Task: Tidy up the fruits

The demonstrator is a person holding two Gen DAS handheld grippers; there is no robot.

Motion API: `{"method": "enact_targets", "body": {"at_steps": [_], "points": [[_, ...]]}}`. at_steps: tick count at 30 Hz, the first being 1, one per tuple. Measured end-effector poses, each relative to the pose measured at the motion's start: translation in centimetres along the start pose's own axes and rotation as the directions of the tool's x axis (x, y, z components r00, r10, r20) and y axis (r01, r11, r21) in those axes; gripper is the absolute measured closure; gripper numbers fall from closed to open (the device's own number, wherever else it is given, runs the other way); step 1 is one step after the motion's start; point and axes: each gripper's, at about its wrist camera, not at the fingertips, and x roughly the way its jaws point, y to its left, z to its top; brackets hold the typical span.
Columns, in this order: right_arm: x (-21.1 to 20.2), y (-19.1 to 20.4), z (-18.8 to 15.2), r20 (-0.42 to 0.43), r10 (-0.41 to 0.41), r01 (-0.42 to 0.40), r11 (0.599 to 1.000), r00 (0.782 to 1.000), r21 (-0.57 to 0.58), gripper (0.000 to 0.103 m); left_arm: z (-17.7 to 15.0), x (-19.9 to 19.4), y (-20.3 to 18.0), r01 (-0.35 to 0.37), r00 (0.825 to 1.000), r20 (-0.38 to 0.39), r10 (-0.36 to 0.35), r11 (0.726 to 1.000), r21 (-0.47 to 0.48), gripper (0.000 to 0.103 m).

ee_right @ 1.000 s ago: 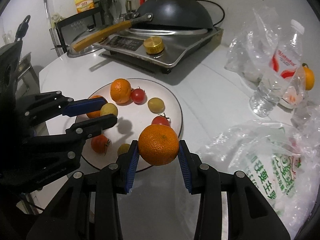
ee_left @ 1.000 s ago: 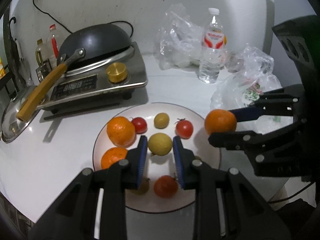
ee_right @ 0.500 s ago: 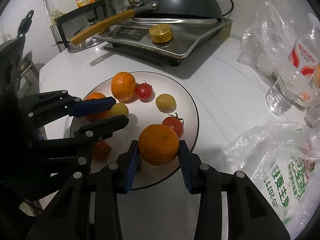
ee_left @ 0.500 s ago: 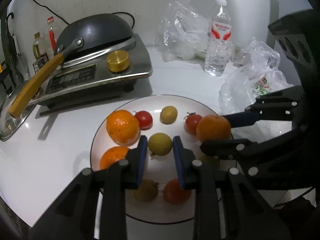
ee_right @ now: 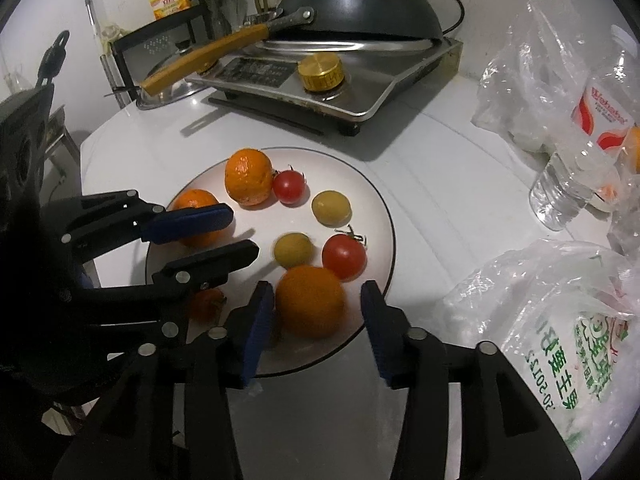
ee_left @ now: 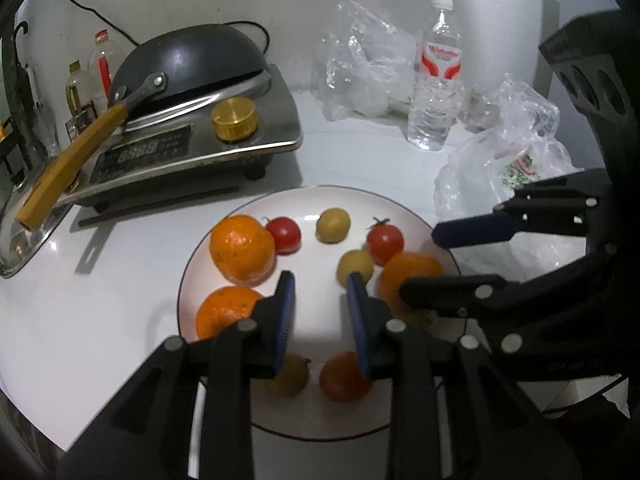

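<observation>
Half a second ago your right gripper (ee_right: 316, 316) clenched the orange (ee_right: 310, 302) — now its fingers are spread and the orange sits on the plate (ee_right: 372, 208), beside a tomato (ee_right: 344, 256). Your left gripper (ee_left: 320, 300) hovers released, hiding two blurred fruits. White worktop (ee_right: 432, 184), stove (ee_left: 192, 152) behind.

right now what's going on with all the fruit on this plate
A person holding two black grippers is sorting fruit onto a round white plate. The right gripper is open, with a round orange sitting on the plate between its blue-padded fingers, no longer gripped. The left gripper hovers open over the plate's middle, holding nothing. Two more oranges, red tomatoes and small yellow-green fruits lie spread on the plate. A clear plastic bag lies to the right.
</observation>
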Motion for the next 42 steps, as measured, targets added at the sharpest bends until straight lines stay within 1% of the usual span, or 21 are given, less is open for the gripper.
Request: {"method": "enact_targets", "body": {"at_steps": [6, 14, 18, 25, 26, 27, 29, 32, 35, 40, 42], "points": [[-1.4, -0.2, -0.3, 0.026, -0.011, 0.011, 1.000, 1.000, 0.008, 0.052, 0.3, -1.2, -0.5, -0.006, 1.000, 0.020, 0.006, 1.000, -0.002, 0.075], [-4.3, -0.7, -0.9, 0.078, -0.038, 0.036, 0.999, 0.996, 0.016, 0.052, 1.0, -3.7, -1.6, -0.018, 0.998, 0.059, 0.018, 1.000, -0.011, 0.074], [-6.2, -0.9, -1.4, 0.108, -0.057, 0.056, 0.998, 0.993, 0.020, 0.052, 1.3, -5.5, -2.3, -0.022, 0.995, 0.093, 0.024, 0.999, -0.025, 0.071], [-10.0, -1.5, -2.4, 0.167, -0.098, 0.095, 0.995, 0.981, 0.027, 0.051, 2.1, -8.2, -4.0, -0.028, 0.989, 0.144, 0.032, 0.999, -0.033, 0.069], [-10.7, -1.6, -2.6, 0.179, -0.105, 0.101, 0.994, 0.978, 0.028, 0.051, 2.2, -8.7, -4.3, -0.029, 0.987, 0.155, 0.034, 0.999, -0.035, 0.067], [-11.2, -1.6, -2.6, 0.188, -0.110, 0.106, 0.994, 0.976, 0.028, 0.051, 2.3, -9.2, -4.6, -0.029, 0.986, 0.164, 0.035, 0.999, -0.037, 0.057], [-12.3, -1.7, -2.8, 0.207, -0.121, 0.117, 0.993, 0.971, 0.030, 0.051, 2.5, -10.1, -4.9, -0.025, 0.982, 0.188, 0.033, 0.999, -0.046, 0.048], [-14.2, -1.8, -3.0, 0.243, -0.137, 0.133, 0.991, 0.960, 0.032, 0.051, 3.0, -11.6, -5.7, -0.028, 0.974, 0.221, 0.037, 0.998, -0.048, 0.046], [-16.1, -2.0, -3.4, 0.277, -0.151, 0.147, 0.989, 0.949, 0.035, 0.050, 3.5, -13.0, -6.5, -0.031, 0.967, 0.252, 0.041, 0.999, -0.042, 0.041], [-19.3, -2.4, -4.1, 0.330, -0.181, 0.174, 0.983, 0.927, 0.052, 0.048, 4.2, -15.4, -7.8, -0.023, 0.953, 0.301, 0.035, 0.999, -0.043, 0.038], [-20.6, -2.6, -4.2, 0.349, -0.192, 0.184, 0.981, 0.917, 0.058, 0.044, 4.5, -16.5, -8.3, -0.019, 0.945, 0.327, 0.034, 0.999, -0.048, 0.031]]}}
